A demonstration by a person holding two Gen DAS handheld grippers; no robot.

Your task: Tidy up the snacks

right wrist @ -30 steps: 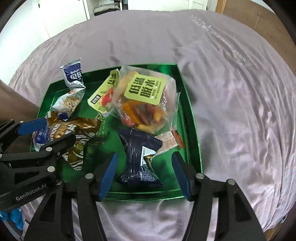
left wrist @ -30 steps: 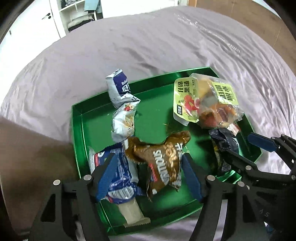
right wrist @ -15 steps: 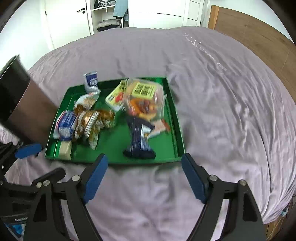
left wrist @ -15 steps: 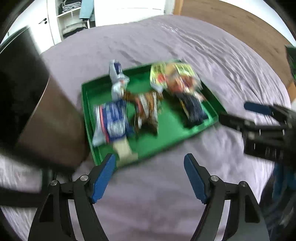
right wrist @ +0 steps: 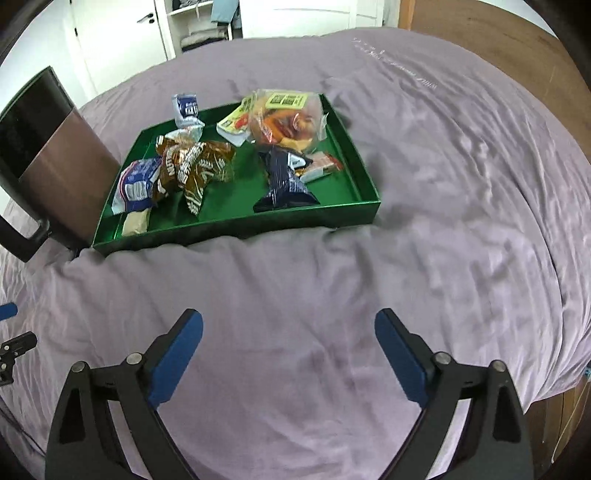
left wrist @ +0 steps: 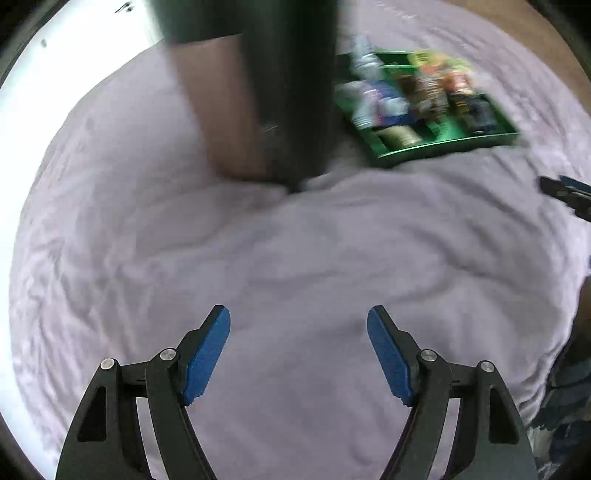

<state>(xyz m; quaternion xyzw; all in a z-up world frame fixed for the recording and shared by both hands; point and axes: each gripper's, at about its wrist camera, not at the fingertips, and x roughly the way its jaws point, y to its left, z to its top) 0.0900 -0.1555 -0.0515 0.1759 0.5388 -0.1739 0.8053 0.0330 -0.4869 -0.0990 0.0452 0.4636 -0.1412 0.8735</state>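
Note:
A green tray (right wrist: pixel 332 216) lies on the purple bedsheet and holds several snack packets: a brown pretzel bag (right wrist: pixel 195 166), a dark blue packet (right wrist: pixel 282 181), a blue-and-white packet (right wrist: pixel 136 184), and a clear bag of orange snacks (right wrist: pixel 288 118). In the left wrist view the tray (left wrist: pixel 443 142) is blurred at the upper right. My left gripper (left wrist: pixel 298 354) is open and empty over bare sheet, well short of the tray. My right gripper (right wrist: pixel 288 360) is open and empty, also over bare sheet in front of the tray.
A tall brown and black box (right wrist: pixel 55 162) stands against the tray's left side; it also fills the top middle of the left wrist view (left wrist: pixel 258 92). A white wardrobe and door (right wrist: pixel 155 33) are behind the bed. A wooden headboard (right wrist: pixel 498 44) is at the right.
Both grippers have pulled back from over the tray to the near part of the bed. The left view has swung left, so the box now looms large. Both stayed open and empty.

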